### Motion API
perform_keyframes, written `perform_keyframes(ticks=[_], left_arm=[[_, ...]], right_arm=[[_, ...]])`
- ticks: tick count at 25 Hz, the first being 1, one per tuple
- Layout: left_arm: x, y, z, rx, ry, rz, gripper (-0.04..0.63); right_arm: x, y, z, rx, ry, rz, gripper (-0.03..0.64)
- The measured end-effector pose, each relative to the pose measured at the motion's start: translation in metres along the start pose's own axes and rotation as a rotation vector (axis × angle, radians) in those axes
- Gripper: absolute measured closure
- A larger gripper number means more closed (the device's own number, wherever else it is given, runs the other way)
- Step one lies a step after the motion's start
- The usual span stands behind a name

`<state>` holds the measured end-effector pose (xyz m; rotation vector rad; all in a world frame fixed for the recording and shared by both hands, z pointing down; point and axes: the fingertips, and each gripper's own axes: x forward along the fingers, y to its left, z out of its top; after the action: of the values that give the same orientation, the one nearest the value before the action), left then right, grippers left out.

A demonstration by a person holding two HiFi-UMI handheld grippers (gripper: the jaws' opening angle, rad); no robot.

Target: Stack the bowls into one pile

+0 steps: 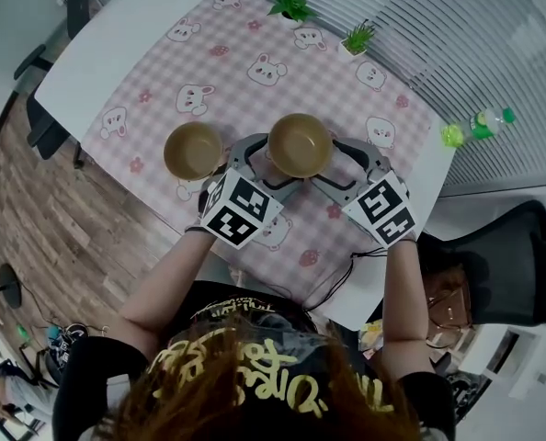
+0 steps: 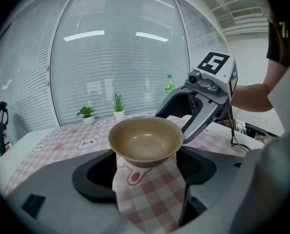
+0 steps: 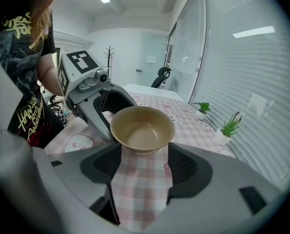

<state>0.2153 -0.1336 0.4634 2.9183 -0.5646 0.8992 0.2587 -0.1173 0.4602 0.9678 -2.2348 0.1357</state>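
Note:
Two tan bowls are in the head view. One bowl point(image 1: 193, 150) stands alone on the pink checked tablecloth point(image 1: 255, 72), left of my grippers. The other bowl point(image 1: 300, 145) hangs a little above the cloth, gripped from both sides. My left gripper point(image 1: 271, 165) is shut on its left side, and my right gripper point(image 1: 333, 165) is shut on its right side. In the left gripper view the bowl point(image 2: 146, 140) sits between the jaw tips of the left gripper point(image 2: 147, 165), with the right gripper point(image 2: 203, 106) behind it. The right gripper view shows the same bowl point(image 3: 142, 128) between the right gripper's point(image 3: 142, 162) jaws.
Two small potted plants point(image 1: 293, 5) point(image 1: 358, 37) stand at the far edge of the table. A green bottle point(image 1: 480, 125) lies on the sill to the right. A black office chair point(image 1: 512, 265) stands right of the table, whose near edge runs just under my hands.

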Motion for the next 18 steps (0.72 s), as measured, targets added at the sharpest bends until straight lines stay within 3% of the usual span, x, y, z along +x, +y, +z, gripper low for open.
perform_keyframes(ticks=[18], left_arm=[[-0.075, 0.015, 0.022, 0.004, -0.064, 0.009, 0.212]], right_arm=[[-0.02, 0.031, 0.074, -0.044, -0.034, -0.041, 0.313]])
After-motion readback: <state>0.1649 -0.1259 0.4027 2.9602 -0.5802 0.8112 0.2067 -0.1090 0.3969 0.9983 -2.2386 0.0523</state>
